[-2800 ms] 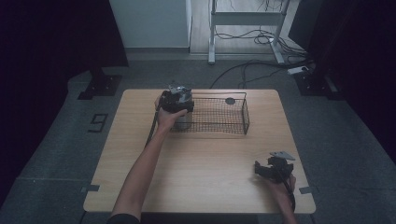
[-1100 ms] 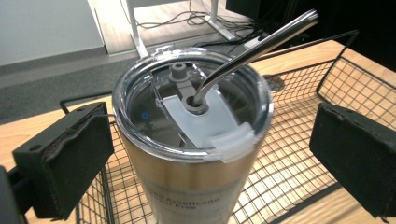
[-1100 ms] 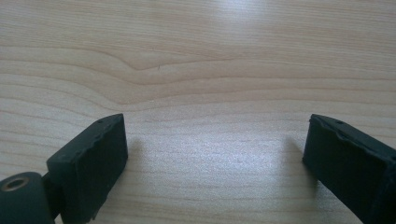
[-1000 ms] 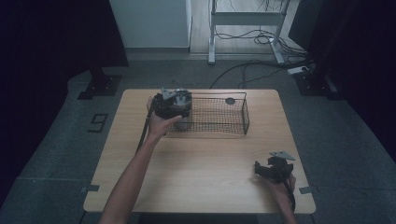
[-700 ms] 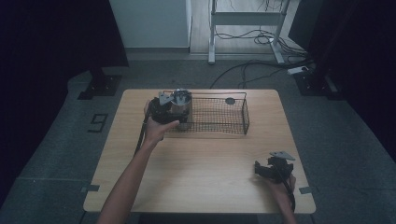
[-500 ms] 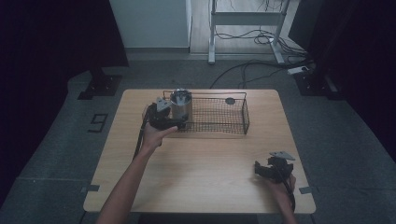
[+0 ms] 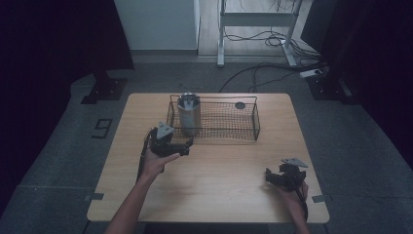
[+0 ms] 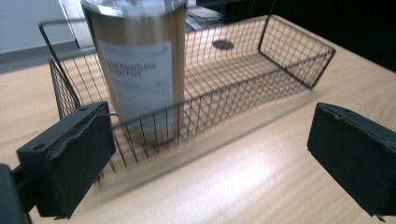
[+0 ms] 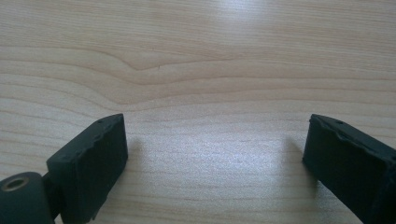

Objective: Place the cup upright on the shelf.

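A tall metal can (image 7: pixel 188 114) with a paper label (image 8: pixel 140 79) stands upright in the left end of a black wire basket (image 7: pixel 229 129) at the back of the wooden table (image 7: pixel 214 180). My left gripper (image 7: pixel 187 145) hovers just in front of the basket's left end, open and empty, its jaws wide apart (image 8: pixel 210 158). My right gripper (image 7: pixel 272 176) rests low at the table's front right, open with bare wood between its jaws (image 9: pixel 215 158).
A small dark round disc (image 7: pixel 239 105) lies on the table behind the basket's right part (image 8: pixel 222 45). The basket's right half holds nothing. Cables and a metal stand (image 7: pixel 253 19) are on the floor beyond the table.
The left gripper let go of the can, which now stands in the basket, and drew back toward the person to the front of the basket. The right gripper stayed still.
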`<state>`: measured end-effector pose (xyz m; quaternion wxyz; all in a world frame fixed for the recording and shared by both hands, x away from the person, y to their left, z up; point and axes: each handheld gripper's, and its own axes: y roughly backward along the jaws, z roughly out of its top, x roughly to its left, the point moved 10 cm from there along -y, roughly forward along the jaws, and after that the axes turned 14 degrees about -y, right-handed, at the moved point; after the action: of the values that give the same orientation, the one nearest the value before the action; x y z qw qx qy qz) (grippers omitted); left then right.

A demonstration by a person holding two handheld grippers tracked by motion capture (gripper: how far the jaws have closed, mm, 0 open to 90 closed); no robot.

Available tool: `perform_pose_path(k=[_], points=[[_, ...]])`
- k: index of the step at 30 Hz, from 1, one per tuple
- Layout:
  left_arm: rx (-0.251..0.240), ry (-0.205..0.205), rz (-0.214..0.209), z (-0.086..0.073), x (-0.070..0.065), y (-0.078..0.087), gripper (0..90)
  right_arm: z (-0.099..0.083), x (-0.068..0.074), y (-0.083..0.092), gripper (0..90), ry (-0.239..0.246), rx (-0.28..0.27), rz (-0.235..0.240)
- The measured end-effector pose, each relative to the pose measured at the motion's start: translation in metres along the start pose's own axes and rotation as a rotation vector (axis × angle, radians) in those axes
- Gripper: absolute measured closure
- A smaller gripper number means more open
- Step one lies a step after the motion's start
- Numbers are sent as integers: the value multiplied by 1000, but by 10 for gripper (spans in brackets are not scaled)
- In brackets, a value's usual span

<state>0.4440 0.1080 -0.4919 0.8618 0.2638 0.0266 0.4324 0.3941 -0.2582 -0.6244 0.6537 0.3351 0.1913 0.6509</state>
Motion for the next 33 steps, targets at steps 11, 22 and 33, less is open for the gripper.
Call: perform_pose_path(k=[11, 22, 33], points=[[36, 44, -28, -48, -19, 13, 13, 0, 0, 0, 61, 0, 0, 0], [113, 65, -41, -96, -36, 14, 26, 0, 0, 0, 61, 0, -1, -2], [118, 75, -26, -101, -36, 14, 42, 0, 0, 0, 61, 1, -1, -3]])
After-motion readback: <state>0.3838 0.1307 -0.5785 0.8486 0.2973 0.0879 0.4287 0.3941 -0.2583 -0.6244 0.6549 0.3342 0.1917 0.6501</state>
